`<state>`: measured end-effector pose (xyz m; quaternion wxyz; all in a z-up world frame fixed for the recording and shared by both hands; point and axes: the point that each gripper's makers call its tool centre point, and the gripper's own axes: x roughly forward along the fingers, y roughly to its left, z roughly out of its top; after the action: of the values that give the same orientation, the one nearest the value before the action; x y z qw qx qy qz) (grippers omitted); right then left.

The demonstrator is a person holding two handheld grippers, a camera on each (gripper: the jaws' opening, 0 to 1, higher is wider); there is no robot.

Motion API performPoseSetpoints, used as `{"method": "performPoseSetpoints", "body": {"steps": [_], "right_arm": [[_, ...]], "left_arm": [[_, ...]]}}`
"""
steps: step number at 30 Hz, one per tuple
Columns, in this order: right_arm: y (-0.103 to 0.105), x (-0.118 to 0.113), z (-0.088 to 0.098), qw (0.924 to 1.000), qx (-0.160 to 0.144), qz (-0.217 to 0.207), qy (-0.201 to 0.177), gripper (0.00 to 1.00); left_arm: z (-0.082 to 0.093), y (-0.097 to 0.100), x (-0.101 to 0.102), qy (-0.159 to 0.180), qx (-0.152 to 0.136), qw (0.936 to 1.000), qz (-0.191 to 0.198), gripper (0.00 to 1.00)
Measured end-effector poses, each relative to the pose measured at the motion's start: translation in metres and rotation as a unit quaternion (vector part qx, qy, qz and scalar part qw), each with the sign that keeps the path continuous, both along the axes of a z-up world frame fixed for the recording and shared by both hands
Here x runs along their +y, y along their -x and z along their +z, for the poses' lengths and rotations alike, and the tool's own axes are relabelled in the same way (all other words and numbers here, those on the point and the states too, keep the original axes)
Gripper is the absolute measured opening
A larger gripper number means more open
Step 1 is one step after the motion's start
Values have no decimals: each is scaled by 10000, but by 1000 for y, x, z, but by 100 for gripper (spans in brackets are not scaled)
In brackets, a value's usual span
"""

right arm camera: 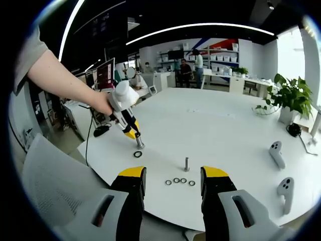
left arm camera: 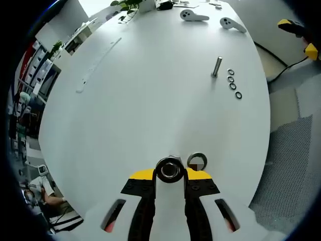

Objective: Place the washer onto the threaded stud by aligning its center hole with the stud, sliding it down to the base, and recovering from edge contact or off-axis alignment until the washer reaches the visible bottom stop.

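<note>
Left gripper view: left gripper fingers clamp a shiny metal nut; right gripper fingers gape empty.

One threaded stud stands upright – four washers in a row, a fifth larger washer apart – two white controllers.

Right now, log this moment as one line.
left gripper: shut on nut | right gripper: open, facing stud | four washers: loose beside stud | stud: bare
</note>
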<state>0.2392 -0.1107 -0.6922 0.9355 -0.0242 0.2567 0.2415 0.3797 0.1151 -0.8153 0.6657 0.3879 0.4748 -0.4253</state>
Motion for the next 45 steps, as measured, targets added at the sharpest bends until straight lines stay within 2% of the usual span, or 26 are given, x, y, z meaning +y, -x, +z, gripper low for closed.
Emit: {"method": "performPoseSetpoints", "body": {"steps": [7,20,27,40,45], "right_arm": [[0,0,0,10000,5,-5,5,46],[-1,-4,1,10000,-36,-74,7,46],[-2,-5,2,9999,-64,-105,66,46],[-2,-5,2,9999,-69,-117,80,46],[-2,-6,2,9998,-81,-135,90,46]], "left_arm": [[-9,-2,0,-82,35,9999,-61,19],[-36,-3,2,-62,178,9997,169,19],[-44,-1,1,-165,200,9996,105,19],[-42,7,-5,-83,302,9992,243,19],[-44,9,-7,-63,241,9995,209,21]]}}
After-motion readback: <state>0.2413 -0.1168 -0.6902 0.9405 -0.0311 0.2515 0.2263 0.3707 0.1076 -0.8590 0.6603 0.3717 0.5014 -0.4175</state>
